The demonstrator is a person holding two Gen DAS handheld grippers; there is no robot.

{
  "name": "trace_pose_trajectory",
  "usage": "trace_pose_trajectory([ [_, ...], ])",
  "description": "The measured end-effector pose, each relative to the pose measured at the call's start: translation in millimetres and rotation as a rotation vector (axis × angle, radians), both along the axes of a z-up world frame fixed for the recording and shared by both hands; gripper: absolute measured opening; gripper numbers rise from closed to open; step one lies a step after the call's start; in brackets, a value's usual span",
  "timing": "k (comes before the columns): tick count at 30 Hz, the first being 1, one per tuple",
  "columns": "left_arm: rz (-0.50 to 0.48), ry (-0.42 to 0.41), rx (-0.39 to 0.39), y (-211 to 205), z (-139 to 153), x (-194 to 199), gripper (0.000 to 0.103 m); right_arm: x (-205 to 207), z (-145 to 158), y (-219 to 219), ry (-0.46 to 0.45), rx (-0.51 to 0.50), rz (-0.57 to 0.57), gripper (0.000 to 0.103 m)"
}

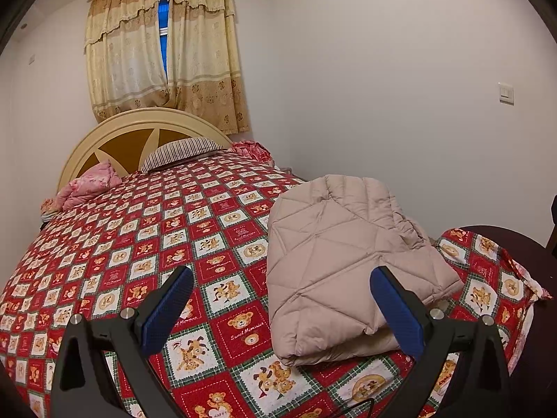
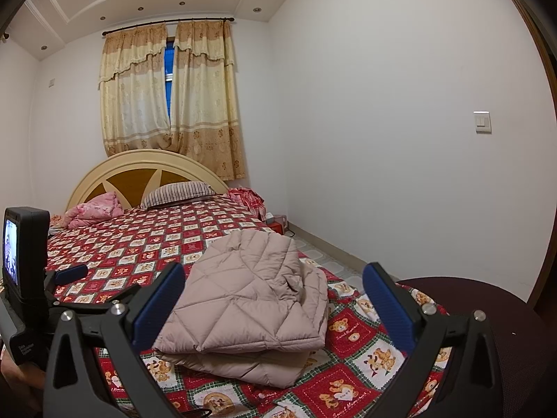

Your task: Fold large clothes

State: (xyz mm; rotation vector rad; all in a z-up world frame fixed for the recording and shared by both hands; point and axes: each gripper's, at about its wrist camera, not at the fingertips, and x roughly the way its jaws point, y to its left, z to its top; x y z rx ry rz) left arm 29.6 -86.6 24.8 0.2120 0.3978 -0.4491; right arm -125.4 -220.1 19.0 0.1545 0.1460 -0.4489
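Note:
A beige quilted puffer jacket point(image 1: 343, 268) lies folded into a thick bundle on the red bear-print bedspread point(image 1: 167, 230), near the bed's front right corner. It also shows in the right wrist view point(image 2: 249, 301). My left gripper point(image 1: 282, 308) is open and empty, held above the bed in front of the jacket's near left edge. My right gripper point(image 2: 273, 308) is open and empty, held in front of the jacket with its jaws wide. The left gripper's body and blue finger point(image 2: 71, 273) show at the left of the right wrist view.
A striped pillow point(image 1: 181, 153), a pink quilt point(image 1: 88, 186) and a red checked cloth point(image 1: 250, 149) lie by the cream headboard point(image 1: 139, 127). A dark round chair back point(image 2: 487, 313) stands at the bed's front right corner. A white wall is to the right.

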Motion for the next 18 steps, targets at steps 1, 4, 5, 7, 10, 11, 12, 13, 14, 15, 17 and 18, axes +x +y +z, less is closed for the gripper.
trace_pose_trajectory([
  [1, 0.001, 0.000, 0.000, 0.0, -0.1, -0.1, 0.102, 0.1, -0.3, -0.1, 0.000, -0.001, -0.001, 0.103],
  [4, 0.008, 0.000, 0.007, -0.8, -1.1, 1.2, 0.102, -0.8, -1.0, 1.9, -0.002, 0.000, -0.007, 0.103],
  [5, 0.011, -0.002, 0.008, -0.8, -1.4, 1.4, 0.102, -1.0, -1.5, 2.3, -0.001, 0.000, -0.007, 0.103],
  [7, 0.023, -0.010, 0.008, 0.2, -1.6, 1.9, 0.102, -1.4, -2.1, 2.9, 0.002, 0.003, -0.010, 0.103],
  [10, 0.040, -0.026, 0.009, 1.6, -1.6, 2.7, 0.102, -2.4, -2.0, 5.0, 0.004, 0.004, -0.014, 0.103],
  [11, 0.044, -0.030, 0.008, 2.1, -1.5, 3.0, 0.102, -2.9, -2.0, 5.4, 0.004, 0.004, -0.014, 0.103],
  [12, 0.048, -0.034, 0.008, 2.5, -1.5, 3.2, 0.102, -3.5, -1.7, 5.9, 0.003, 0.004, -0.014, 0.103],
  [13, 0.051, -0.036, 0.007, 2.7, -1.4, 3.5, 0.102, -3.0, -1.8, 5.4, 0.003, 0.004, -0.015, 0.103],
  [14, 0.053, -0.040, 0.007, 2.9, -1.8, 4.0, 0.102, -2.9, -1.8, 5.3, 0.003, 0.004, -0.014, 0.103],
  [15, 0.053, -0.040, 0.007, 2.4, -2.1, 4.6, 0.102, -2.9, -1.9, 5.1, 0.003, 0.004, -0.014, 0.103],
  [17, 0.055, -0.028, 0.007, 2.2, -3.1, 7.0, 0.102, -2.5, -2.1, 4.9, 0.006, 0.004, -0.013, 0.103],
  [18, 0.053, -0.017, 0.005, 2.3, -3.5, 8.4, 0.102, -2.9, -2.1, 5.6, 0.006, 0.004, -0.014, 0.103],
])
